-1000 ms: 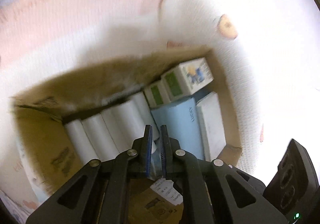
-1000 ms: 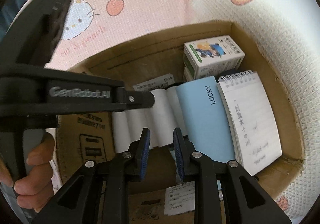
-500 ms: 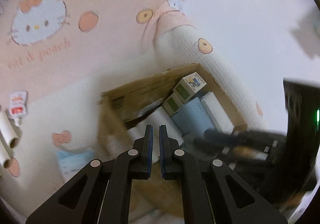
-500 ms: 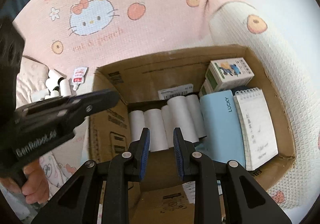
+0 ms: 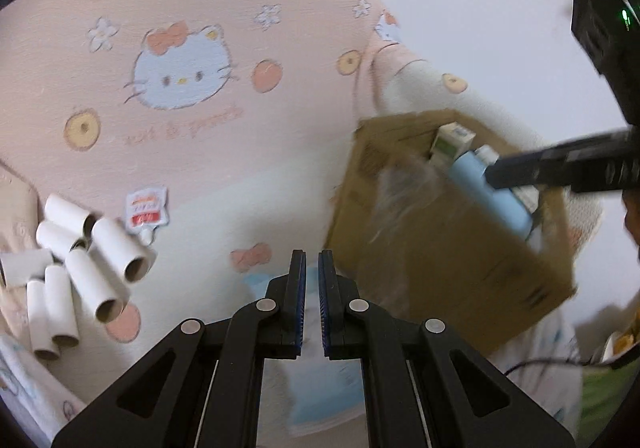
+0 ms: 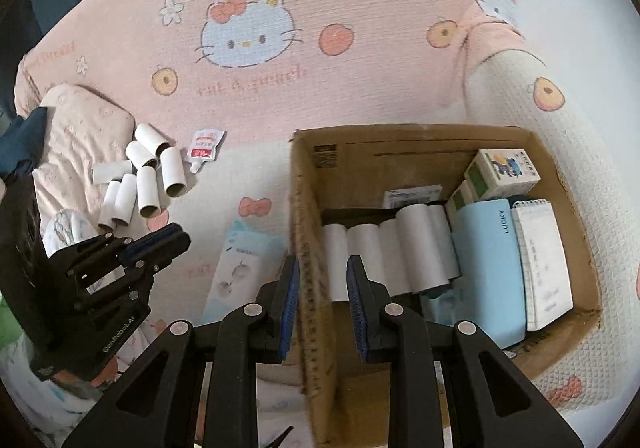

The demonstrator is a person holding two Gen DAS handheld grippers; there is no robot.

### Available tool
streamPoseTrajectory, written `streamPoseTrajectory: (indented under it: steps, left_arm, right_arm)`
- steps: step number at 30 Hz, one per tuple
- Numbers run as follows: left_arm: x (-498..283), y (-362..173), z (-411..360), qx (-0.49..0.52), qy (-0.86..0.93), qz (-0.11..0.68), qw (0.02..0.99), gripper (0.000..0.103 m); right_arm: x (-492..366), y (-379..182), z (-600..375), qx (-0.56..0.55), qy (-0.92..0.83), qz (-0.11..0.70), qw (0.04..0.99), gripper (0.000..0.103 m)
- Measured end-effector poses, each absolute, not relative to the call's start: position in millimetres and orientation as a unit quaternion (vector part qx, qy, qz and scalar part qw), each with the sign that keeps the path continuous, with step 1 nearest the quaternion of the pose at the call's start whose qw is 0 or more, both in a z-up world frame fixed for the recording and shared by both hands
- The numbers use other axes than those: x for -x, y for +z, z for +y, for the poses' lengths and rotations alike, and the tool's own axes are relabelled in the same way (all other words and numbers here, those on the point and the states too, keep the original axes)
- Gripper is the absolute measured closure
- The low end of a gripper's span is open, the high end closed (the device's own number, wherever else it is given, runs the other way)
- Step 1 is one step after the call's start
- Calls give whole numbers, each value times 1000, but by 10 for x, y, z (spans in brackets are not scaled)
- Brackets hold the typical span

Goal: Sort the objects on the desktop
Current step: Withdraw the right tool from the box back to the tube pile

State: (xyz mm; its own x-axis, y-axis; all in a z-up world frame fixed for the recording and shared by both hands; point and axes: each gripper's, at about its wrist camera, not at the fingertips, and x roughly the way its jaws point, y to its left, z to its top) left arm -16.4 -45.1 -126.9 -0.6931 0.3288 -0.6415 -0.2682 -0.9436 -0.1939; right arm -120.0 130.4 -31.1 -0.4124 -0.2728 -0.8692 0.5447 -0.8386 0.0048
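A cardboard box (image 6: 308,232) holds a row of white paper tubes (image 6: 388,252), a blue "LUCKY" book (image 6: 492,268), a spiral notepad (image 6: 544,260) and small cartons (image 6: 504,172). My right gripper (image 6: 320,288) is open and empty above the box's left wall. My left gripper (image 5: 312,288) is shut and empty, left of the box (image 5: 440,248), over a light blue pack (image 5: 320,384). Several loose white tubes (image 5: 92,272) lie to its far left, with a small red-and-white sachet (image 5: 146,210) beside them. The left gripper also shows in the right wrist view (image 6: 160,244).
Everything lies on a pink Hello Kitty blanket (image 6: 248,32). A light blue pack (image 6: 240,268) lies just left of the box. The loose tubes (image 6: 140,184) and sachet (image 6: 204,146) lie further left. A cream pillow (image 6: 560,120) borders the box on the right.
My left gripper has pulled out of the box and swung left over the blanket, still shut. My right gripper has risen and backed away, so the whole box shows.
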Motion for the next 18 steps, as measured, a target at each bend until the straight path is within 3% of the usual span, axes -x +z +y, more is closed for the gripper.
streamPoseTrajectory:
  steps: [5,18]
  left_arm:
    - [207,-1631,-835,392,903,-96,147,96]
    - [734,-1657,-1544,408,899,-146,55,96]
  right_arm:
    - [1126,-350,1013,-484,-824,147,256,82]
    - [1029,-775,72,-506,-790,161,305,82]
